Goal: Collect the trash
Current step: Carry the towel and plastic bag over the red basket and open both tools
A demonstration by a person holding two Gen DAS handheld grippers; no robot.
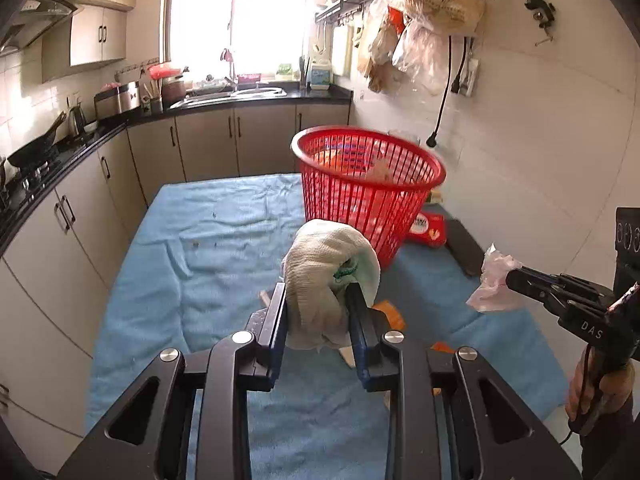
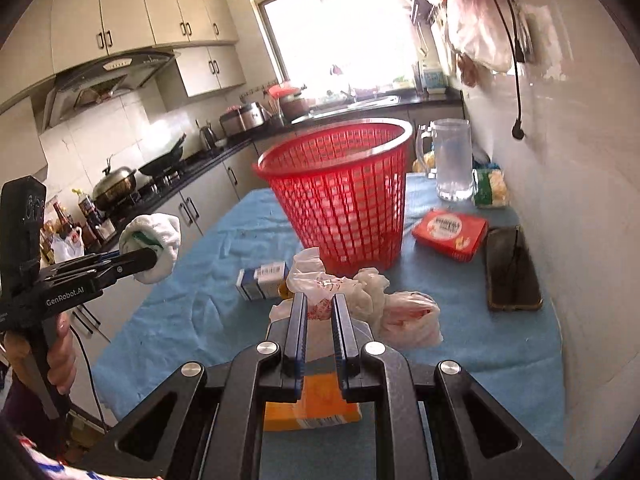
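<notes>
My left gripper is shut on a white knitted glove with green trim, held above the blue cloth, short of the red mesh basket. It also shows at the left of the right wrist view, gripper and glove. My right gripper is shut on a crumpled clear plastic bag with red print, in front of the basket. In the left wrist view the right gripper holds that bag at the right.
On the blue cloth lie a plastic bag with red inside, a blue-white carton, an orange packet, a red box and a dark tray. A clear jug stands by the wall. Kitchen counters run along the left.
</notes>
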